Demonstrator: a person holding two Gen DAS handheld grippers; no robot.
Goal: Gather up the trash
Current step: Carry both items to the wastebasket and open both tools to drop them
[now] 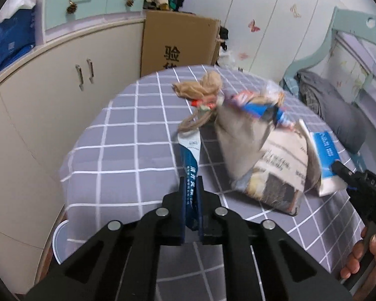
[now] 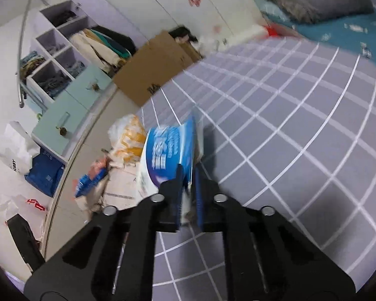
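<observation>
On the grey checked bedsheet [image 1: 117, 155] lies a heap of trash: a crumpled printed bag [image 1: 260, 155] with snack wrappers and a tan stocking [image 1: 203, 87] on top. My left gripper [image 1: 191, 183] is shut on a long blue and white wrapper [image 1: 189, 155] that reaches up to the heap. At the right edge my right gripper [image 1: 338, 166] is shut on a blue and white packet [image 1: 324, 150] beside the bag. The right wrist view shows that gripper [image 2: 188, 173] pinching the packet [image 2: 168, 148], with the heap [image 2: 122, 170] to its left.
A tall cardboard box [image 1: 178, 42] stands behind the bed, next to cream cabinets [image 1: 50, 95]. A white bin [image 1: 60, 240] sits on the floor at the lower left. A grey pillow [image 1: 338, 115] lies on the right. A hand [image 1: 363, 255] holds the right gripper.
</observation>
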